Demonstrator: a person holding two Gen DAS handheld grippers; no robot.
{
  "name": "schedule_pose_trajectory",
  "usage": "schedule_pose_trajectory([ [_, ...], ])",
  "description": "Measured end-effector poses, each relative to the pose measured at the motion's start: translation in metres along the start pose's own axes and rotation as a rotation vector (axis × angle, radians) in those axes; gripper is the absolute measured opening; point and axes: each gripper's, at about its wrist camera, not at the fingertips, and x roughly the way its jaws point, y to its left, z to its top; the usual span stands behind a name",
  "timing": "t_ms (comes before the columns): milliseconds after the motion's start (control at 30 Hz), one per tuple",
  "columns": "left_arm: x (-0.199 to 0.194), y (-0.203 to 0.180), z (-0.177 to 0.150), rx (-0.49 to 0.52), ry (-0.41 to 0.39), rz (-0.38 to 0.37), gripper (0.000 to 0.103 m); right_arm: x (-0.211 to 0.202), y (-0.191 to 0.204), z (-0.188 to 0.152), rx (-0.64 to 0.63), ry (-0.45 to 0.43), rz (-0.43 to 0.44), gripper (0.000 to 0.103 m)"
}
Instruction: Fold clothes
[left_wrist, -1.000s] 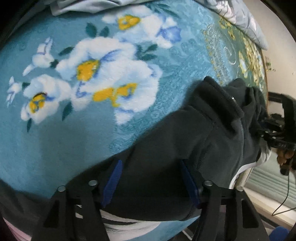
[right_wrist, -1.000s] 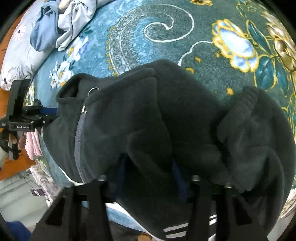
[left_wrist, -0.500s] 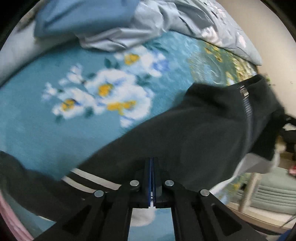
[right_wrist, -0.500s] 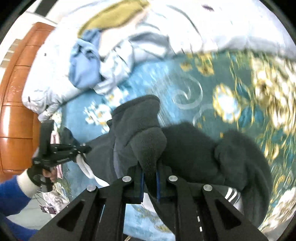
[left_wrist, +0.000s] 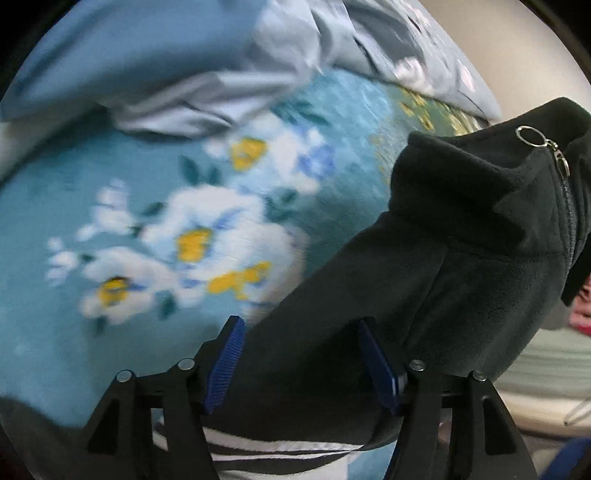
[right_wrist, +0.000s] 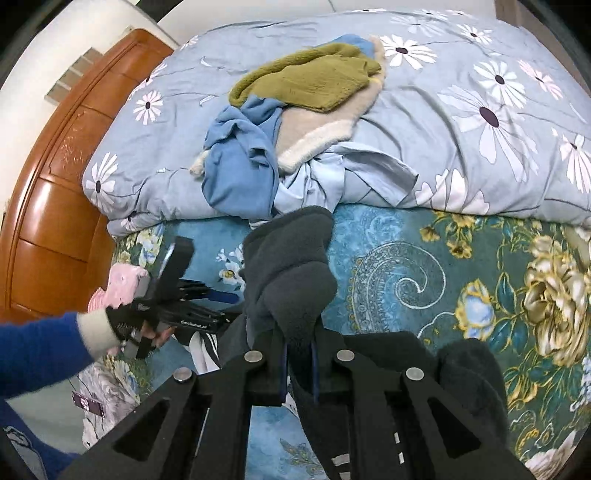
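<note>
Floral blue blanket (left_wrist: 110, 206) fills the frame's left. My left gripper (left_wrist: 301, 363) jaws, closed half a second ago, have just been opening around the dark fleece jacket (left_wrist: 461, 266). My right gripper (right_wrist: 298, 363) jaws remain clamped on jacket fabric at centre.

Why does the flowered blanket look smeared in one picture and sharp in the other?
Left wrist view: the blanket is smeared by motion blur, while the dark fleece stays fairly crisp. Right wrist view: sharp, evenly lit, but fisheye bending curves the wooden headboard.

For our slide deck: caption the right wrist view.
Right gripper pinches dark fleece zip jacket above teal floral blanket.
</note>
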Motion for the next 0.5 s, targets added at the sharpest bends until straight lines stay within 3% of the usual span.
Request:
schedule_pose_trajectory([
  [100, 0.015, 0.005, 0.000, 0.006, 0.086, -0.094, 0.068, 0.002, 0.000, 0.000, -0.002, 0.017, -0.010, 0.010],
  [200, 0.024, 0.009, -0.006, 0.011, 0.119, -0.120, 0.063, 0.003, -0.003, -0.003, 0.007, 0.033, -0.021, 0.010],
  [267, 0.024, 0.008, -0.010, 0.001, 0.115, -0.160, 0.045, 0.004, -0.004, -0.002, 0.015, 0.030, -0.025, 0.010],
  [333, 0.024, 0.006, -0.008, 0.003, 0.091, -0.175, 0.018, 0.005, -0.004, 0.000, 0.023, 0.026, -0.029, 0.010],
  [500, -0.004, 0.009, -0.008, -0.027, -0.026, -0.174, 0.009, 0.005, -0.003, 0.023, 0.017, -0.024, -0.032, 0.010],
])
